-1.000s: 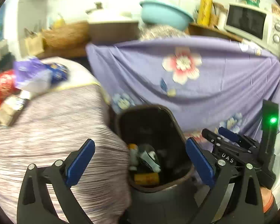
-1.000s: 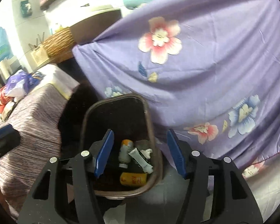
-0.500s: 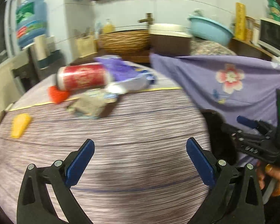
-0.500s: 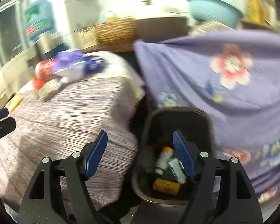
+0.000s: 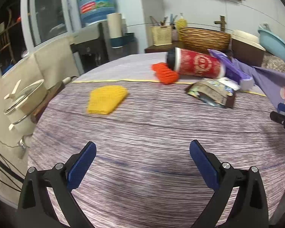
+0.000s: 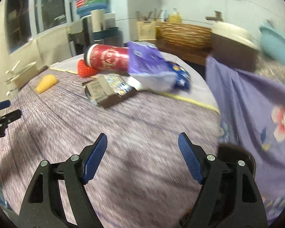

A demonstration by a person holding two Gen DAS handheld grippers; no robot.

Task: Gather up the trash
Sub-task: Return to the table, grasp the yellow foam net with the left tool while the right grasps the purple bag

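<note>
Nothing's gripped right now: left gripper [image 5: 142, 163] and right gripper [image 6: 142, 155] are both spread wide, empty. Still uncollected on the table [image 5: 161, 133]: red cup [image 5: 197, 64], brown wrapper [image 5: 212, 94], purple bag [image 6: 148, 62] (so plenty's left).

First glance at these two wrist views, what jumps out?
The red canister lying on its side at the far edge of the striped tablecloth, with an orange knitted piece against its capped end and a purple bag at the other. A yellow knitted piece lies alone to the left. Both tongs, left and right, are open and empty.
</note>
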